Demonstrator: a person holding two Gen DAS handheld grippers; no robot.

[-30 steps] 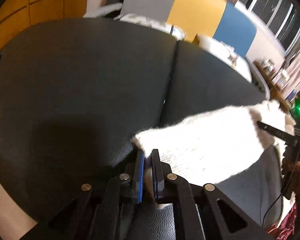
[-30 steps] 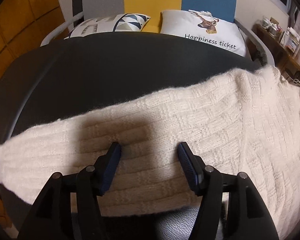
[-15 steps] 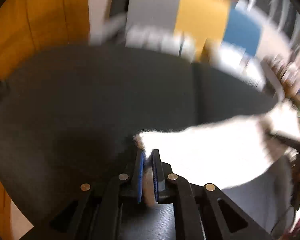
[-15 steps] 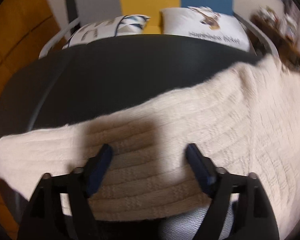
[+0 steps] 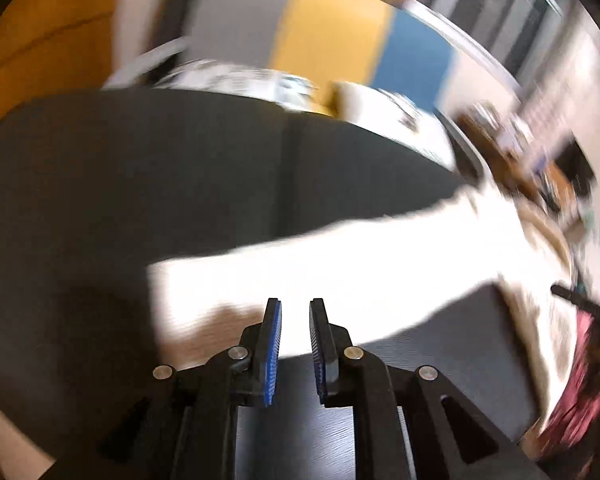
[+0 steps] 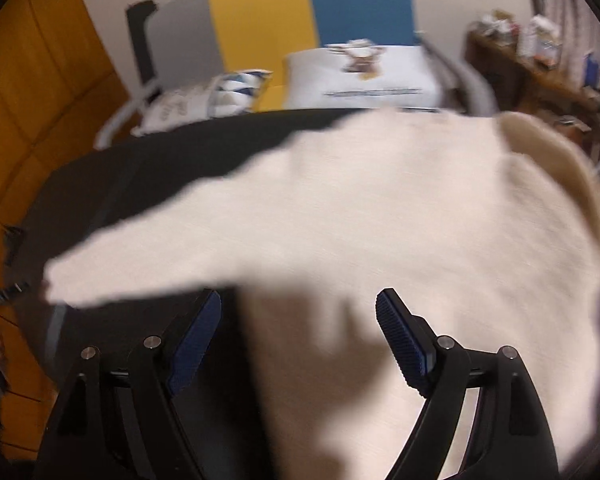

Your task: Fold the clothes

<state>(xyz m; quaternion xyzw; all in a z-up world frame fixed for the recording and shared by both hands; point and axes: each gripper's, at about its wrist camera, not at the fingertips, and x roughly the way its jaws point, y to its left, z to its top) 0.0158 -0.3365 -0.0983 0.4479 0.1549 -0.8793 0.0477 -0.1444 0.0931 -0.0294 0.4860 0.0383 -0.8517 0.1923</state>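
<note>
A cream knitted sweater (image 6: 380, 208) lies spread on the dark padded table (image 6: 160, 168), one sleeve (image 6: 140, 264) stretched out to the left. In the left wrist view that sleeve (image 5: 340, 264) lies flat across the table (image 5: 140, 168), blurred by motion. My left gripper (image 5: 295, 302) hovers over the sleeve's near edge, its blue pads (image 5: 274, 340) a narrow gap apart with nothing pinched between them. My right gripper (image 6: 299, 294) stands wide open above the sweater's body, where the sleeve joins it, and holds nothing.
Behind the table stands a sofa with a grey, yellow and blue back (image 6: 260, 28) and two printed pillows (image 6: 364, 76). A cluttered wooden shelf (image 6: 540, 64) runs along the right. A person's red clothing (image 5: 580, 400) shows at the lower right of the left wrist view.
My left gripper has let go of the sleeve cuff and lifted; the sleeve now lies flat. My right gripper has opened wider and swung right, from the sleeve onto the body.
</note>
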